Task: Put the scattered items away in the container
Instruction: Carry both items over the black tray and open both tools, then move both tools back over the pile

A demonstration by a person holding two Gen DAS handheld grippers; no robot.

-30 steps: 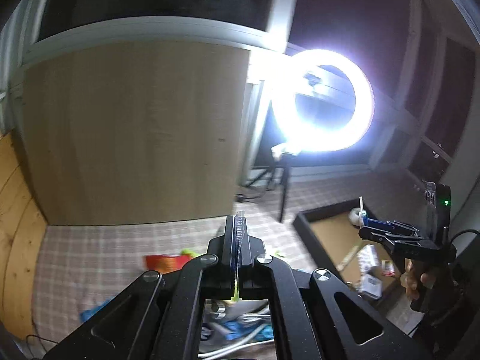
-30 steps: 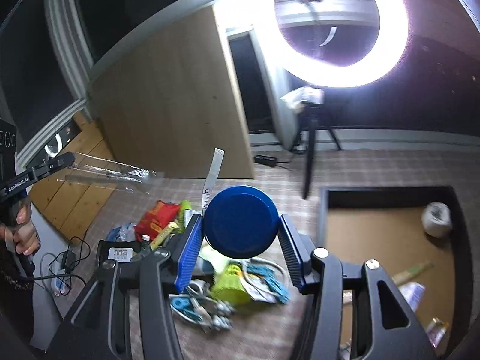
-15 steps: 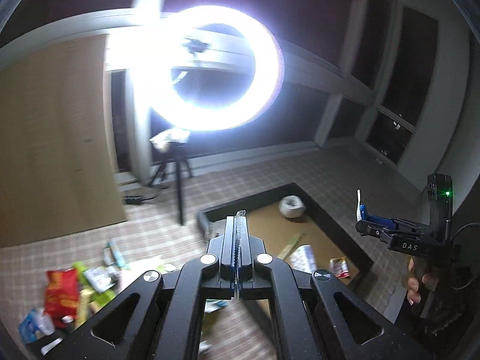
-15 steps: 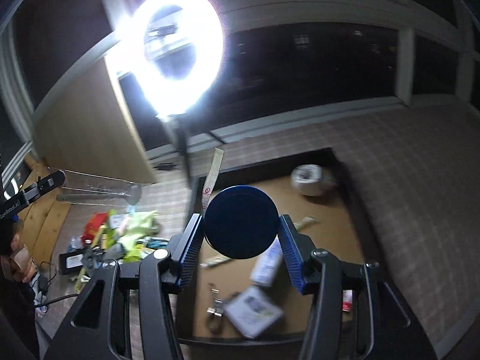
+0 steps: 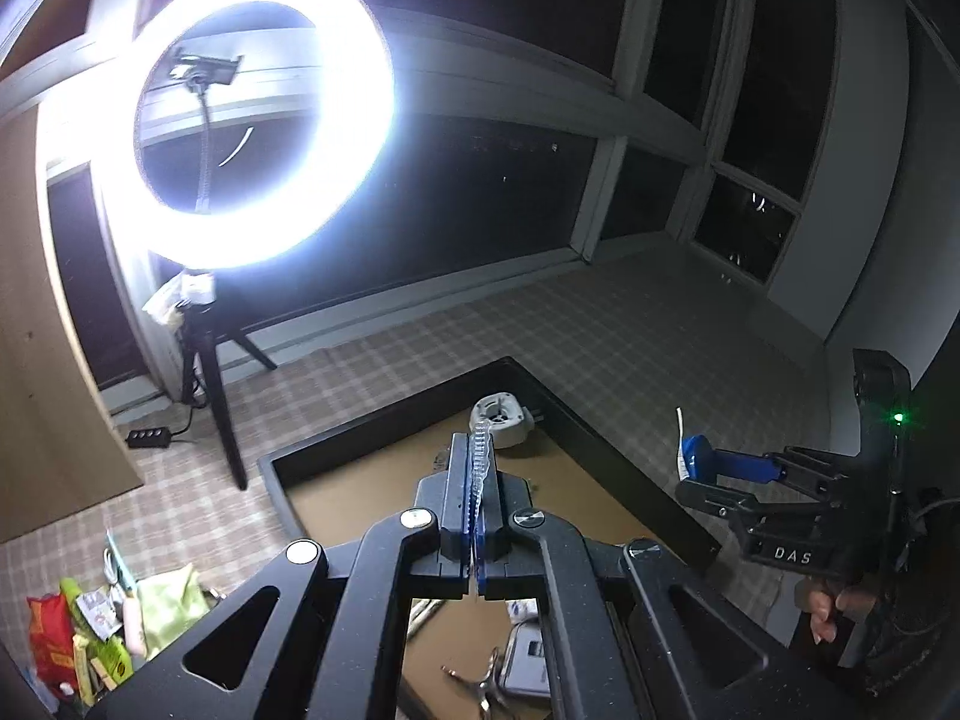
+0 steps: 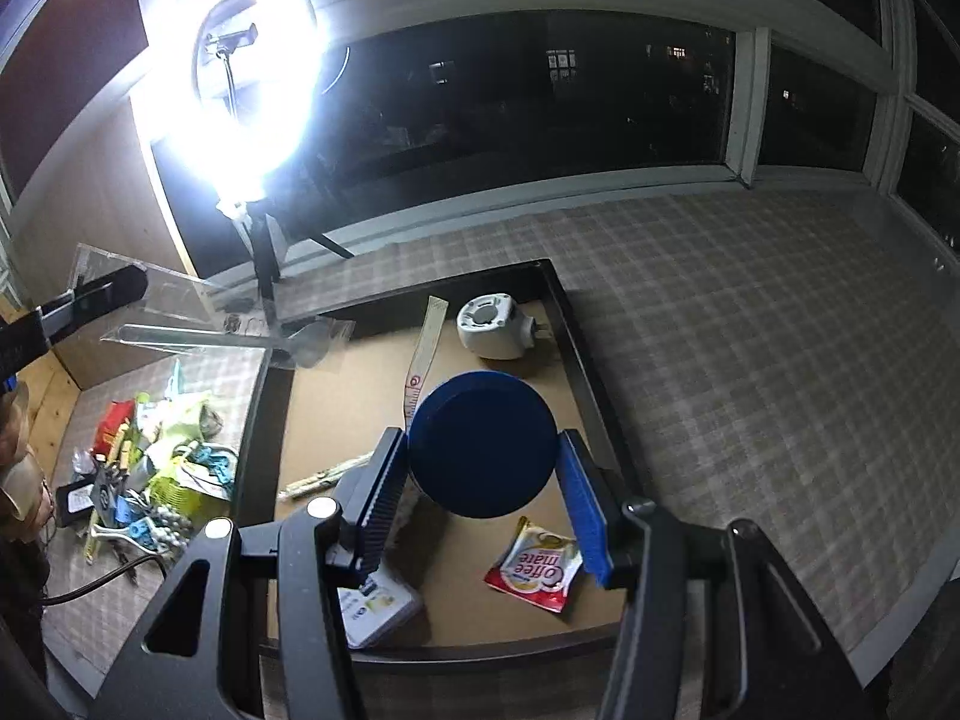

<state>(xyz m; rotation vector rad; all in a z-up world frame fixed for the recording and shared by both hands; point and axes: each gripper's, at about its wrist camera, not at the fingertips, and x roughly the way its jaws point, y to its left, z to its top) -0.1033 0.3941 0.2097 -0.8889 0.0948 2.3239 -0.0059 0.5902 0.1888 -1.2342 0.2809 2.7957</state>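
Note:
My left gripper [image 5: 477,450] is shut on a clear plastic packet [image 5: 480,468], seen edge-on between the pads. In the right wrist view that packet [image 6: 198,324] hangs flat over the left rim of the container, a black-framed tray [image 6: 564,312] with a brown bottom. My right gripper [image 6: 480,438] is shut on a round blue tape measure [image 6: 483,444] with its pale tape [image 6: 423,354] sticking out, held above the tray's middle. In the left wrist view, the right gripper [image 5: 690,471] hovers over the tray's right rim [image 5: 600,444].
In the tray lie a white round device [image 6: 492,324], a Coffee mate sachet [image 6: 537,567], a white card box [image 6: 378,606] and a thin stick [image 6: 324,477]. A pile of scattered items [image 6: 156,456] sits left of the tray. A ring light on a tripod [image 6: 240,90] stands behind.
Both grippers have swung from over the pile of items to over the tray, each still holding its object. The tray now fills the middle of both views.

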